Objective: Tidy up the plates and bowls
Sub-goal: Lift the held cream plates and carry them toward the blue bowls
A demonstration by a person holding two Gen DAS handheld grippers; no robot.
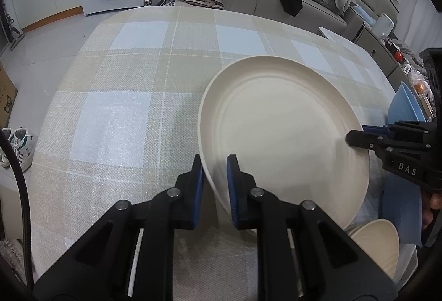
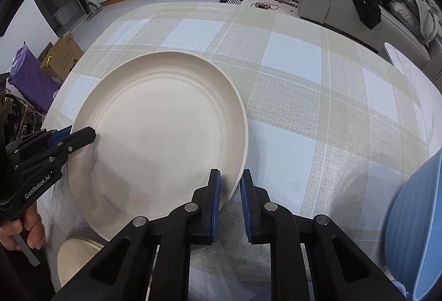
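Cream plate [image 1: 284, 135] lifted off the worktop [image 1: 124, 107], tilted — left claw [image 1: 215, 179] and right claw [image 2: 229, 190] each clamped on opposite rims, prob. to steady it w/ two grips before stacking.

Even, soft indoor light, faint shadows on the cream plate [image 1: 284, 135] (sharp centrally), fisheye bending and dark vignette at edges.

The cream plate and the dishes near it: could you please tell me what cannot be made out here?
- Cream plate: its underside faces away in both views.
- Cream bowl: mostly behind the plate and right tongs.
- Blue dish: cut off by the right view's edge.
- Left tongs: a gap shows beside the rim, so grip is unclear.
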